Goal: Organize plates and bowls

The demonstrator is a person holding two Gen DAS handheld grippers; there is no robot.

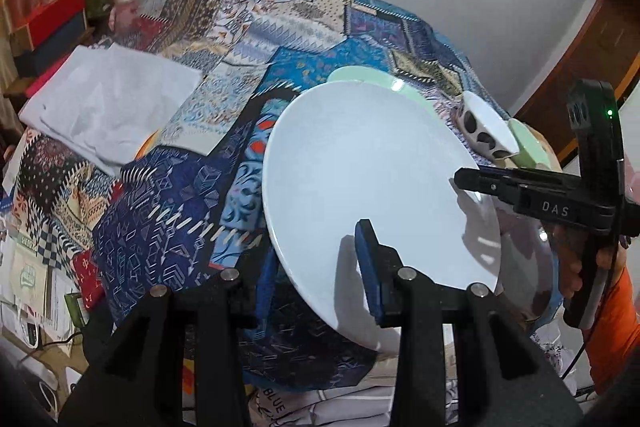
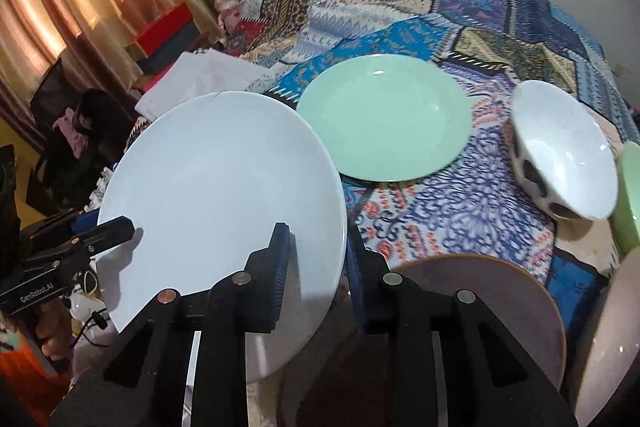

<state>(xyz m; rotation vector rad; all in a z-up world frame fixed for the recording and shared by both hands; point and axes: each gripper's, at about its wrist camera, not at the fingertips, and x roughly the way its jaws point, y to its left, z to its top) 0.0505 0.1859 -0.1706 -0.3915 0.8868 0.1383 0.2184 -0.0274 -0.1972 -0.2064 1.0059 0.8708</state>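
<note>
Plates and bowls sit on a surface covered by a patchwork blue patterned cloth (image 2: 460, 203). One large round white plate (image 1: 372, 187) is tilted and lifted off the cloth, gripped at two edges: the left gripper (image 1: 320, 267) has its jaws narrowed on the near rim, one blue pad above and one beneath, and the right gripper (image 2: 318, 259) likewise clamps the plate's right rim between its jaws. Behind it a round mint-green plate (image 2: 384, 119) lies flat on the cloth. To the right a white bowl with dark spots (image 2: 560, 155) leans on its side, just beside a mint-green bowl (image 2: 628, 195). Folded white cloth (image 1: 108, 103) lies far left.
</note>
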